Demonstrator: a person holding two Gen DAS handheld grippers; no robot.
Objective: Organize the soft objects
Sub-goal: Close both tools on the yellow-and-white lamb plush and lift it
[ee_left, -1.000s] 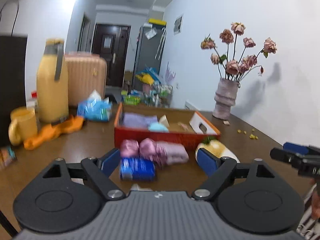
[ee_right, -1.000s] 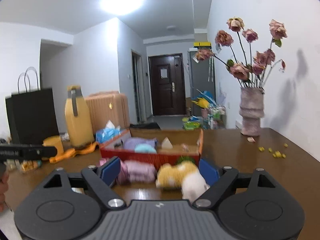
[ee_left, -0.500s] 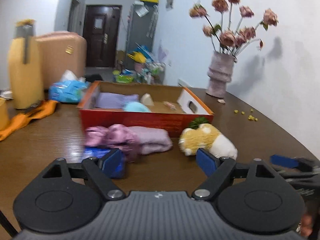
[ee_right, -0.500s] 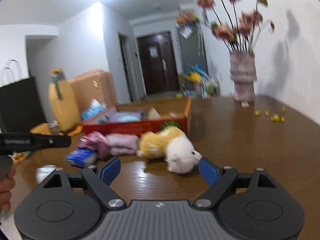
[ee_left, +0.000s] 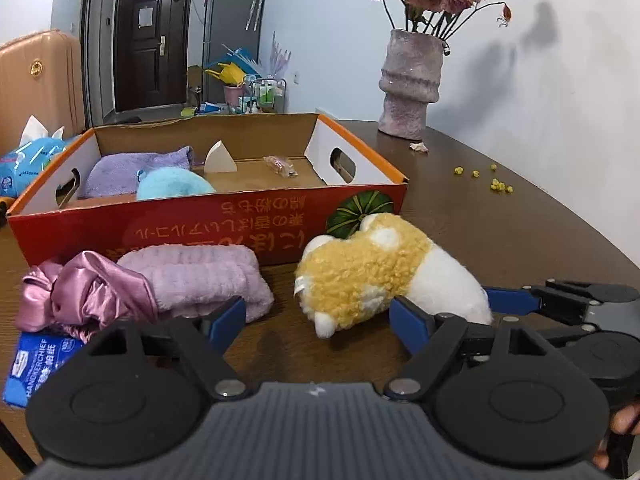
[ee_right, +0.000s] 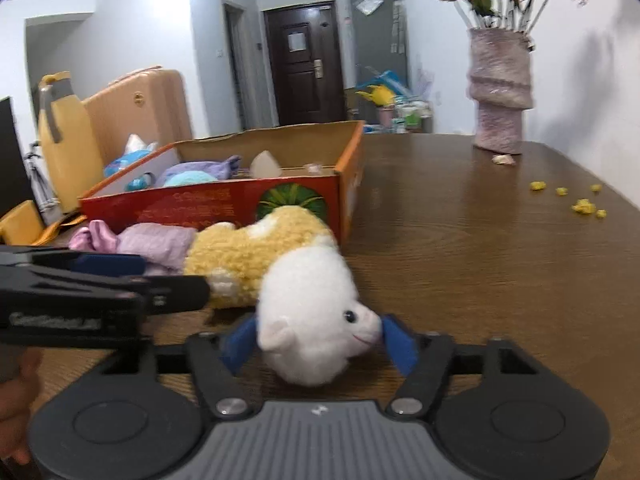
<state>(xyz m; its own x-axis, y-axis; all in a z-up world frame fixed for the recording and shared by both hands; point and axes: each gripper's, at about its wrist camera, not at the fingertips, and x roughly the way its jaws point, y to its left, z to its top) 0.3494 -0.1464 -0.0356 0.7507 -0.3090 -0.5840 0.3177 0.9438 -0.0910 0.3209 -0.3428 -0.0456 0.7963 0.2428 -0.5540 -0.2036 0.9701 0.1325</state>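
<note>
plush toy [ee_right: 316, 320] | right tool [ee_right: 318, 338] now closing around its head | left tool [ee_left: 316, 320] wide, closer

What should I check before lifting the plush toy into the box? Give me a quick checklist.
1. Right gripper around plush toy's white head: ok, jaws closing.
2. Firm grip on it: cannot tell.
3. Left gripper empty: ok, jaws closing on nothing, right finger beside the toy.
4. Free floor space in the box: ok.
5. Pink towel clear of the toy: cannot tell.
</note>
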